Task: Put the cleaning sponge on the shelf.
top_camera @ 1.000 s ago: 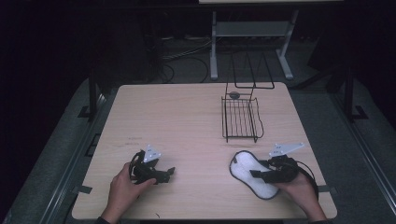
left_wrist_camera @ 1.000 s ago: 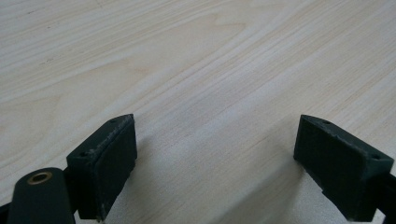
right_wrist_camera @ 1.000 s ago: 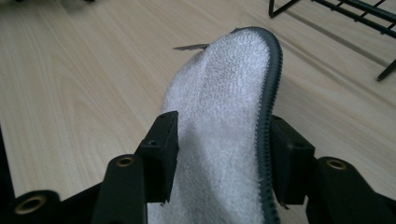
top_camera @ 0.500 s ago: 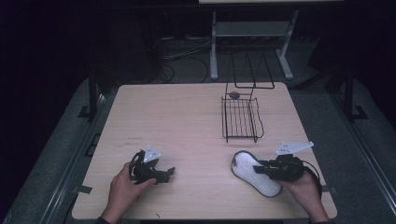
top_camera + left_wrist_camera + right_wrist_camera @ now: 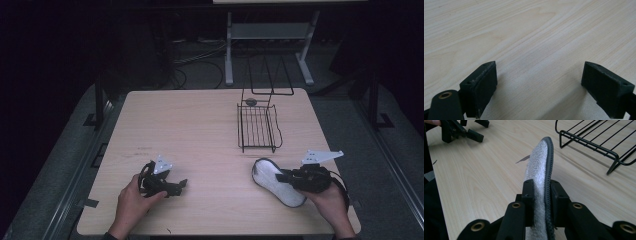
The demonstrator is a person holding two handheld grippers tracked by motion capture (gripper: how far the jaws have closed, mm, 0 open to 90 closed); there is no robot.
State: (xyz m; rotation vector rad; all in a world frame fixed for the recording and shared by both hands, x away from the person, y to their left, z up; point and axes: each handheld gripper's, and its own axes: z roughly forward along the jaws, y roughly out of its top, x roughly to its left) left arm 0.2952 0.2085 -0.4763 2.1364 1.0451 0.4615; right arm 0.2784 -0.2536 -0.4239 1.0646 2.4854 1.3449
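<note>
Pinching the insole (image 5: 541,167), our right gripper (image 5: 542,192) has just been closing on its edge. Our left gripper (image 5: 539,80) rests open and empty on the table (image 5: 200,120).

A white fleecy insole (image 5: 276,181) with a dark stitched rim is lying near the table's (image 5: 200,125) front right corner, its toe pointing toward the far left. Its heel end is sitting pinched between two black pads, its fleecy face turned sideways there.
</note>
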